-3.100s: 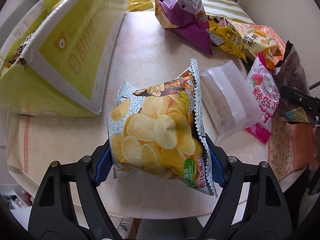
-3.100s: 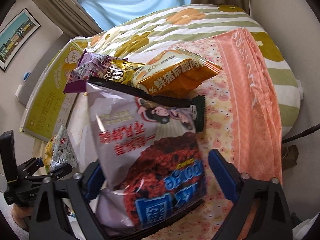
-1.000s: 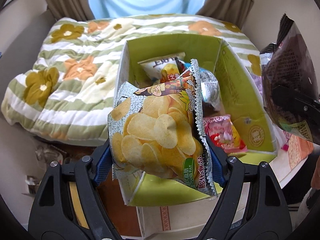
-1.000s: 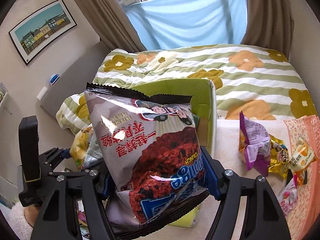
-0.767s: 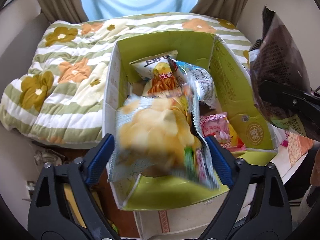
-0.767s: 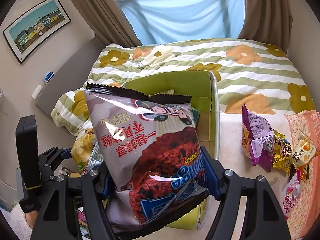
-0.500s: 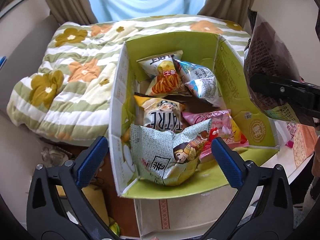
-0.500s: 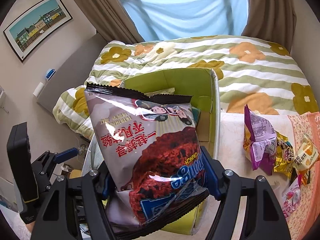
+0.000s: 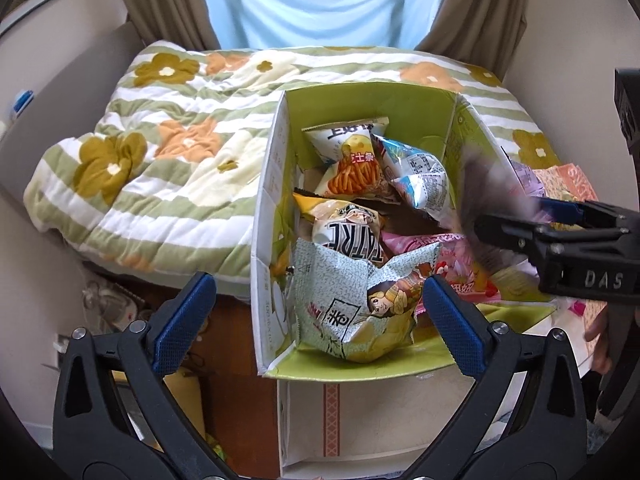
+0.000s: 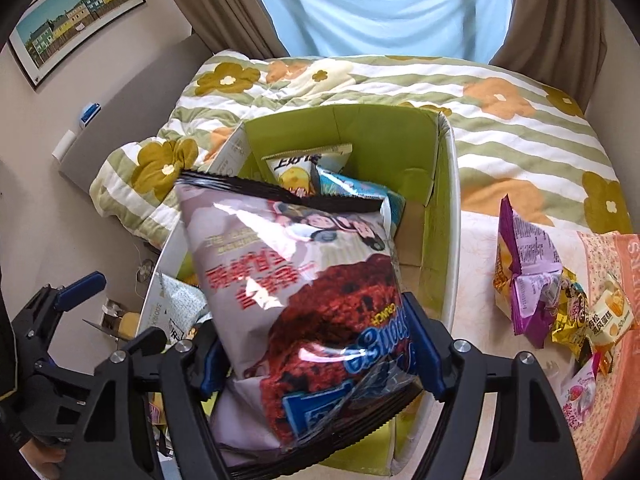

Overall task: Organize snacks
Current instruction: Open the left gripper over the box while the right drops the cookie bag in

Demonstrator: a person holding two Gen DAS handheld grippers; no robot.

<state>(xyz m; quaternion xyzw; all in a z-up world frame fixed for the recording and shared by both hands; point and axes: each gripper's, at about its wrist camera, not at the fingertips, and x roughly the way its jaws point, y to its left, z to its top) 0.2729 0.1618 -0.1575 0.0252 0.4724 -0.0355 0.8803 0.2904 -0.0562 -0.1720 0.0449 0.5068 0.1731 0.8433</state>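
My left gripper [image 9: 318, 320] is open and empty above the near end of the green cardboard box [image 9: 360, 100]. The potato chip bag [image 9: 356, 312] lies crumpled in the box's near end, on several other snack bags. My right gripper [image 10: 316, 348] is shut on a grey and dark red crunch snack bag [image 10: 304, 280] and holds it over the box [image 10: 360, 128]. That bag shows blurred at the right of the left wrist view [image 9: 484, 196], over the box's right wall.
A purple bag [image 10: 524, 264], a gold bag [image 10: 572, 312] and other snacks lie on the table right of the box. A flowered, striped quilt [image 9: 168, 152] covers the bed behind. A second carton [image 9: 360, 412] sits under the box.
My left gripper opened and the chip bag dropped into the box. My right gripper has carried the crunch bag lower and over the box.
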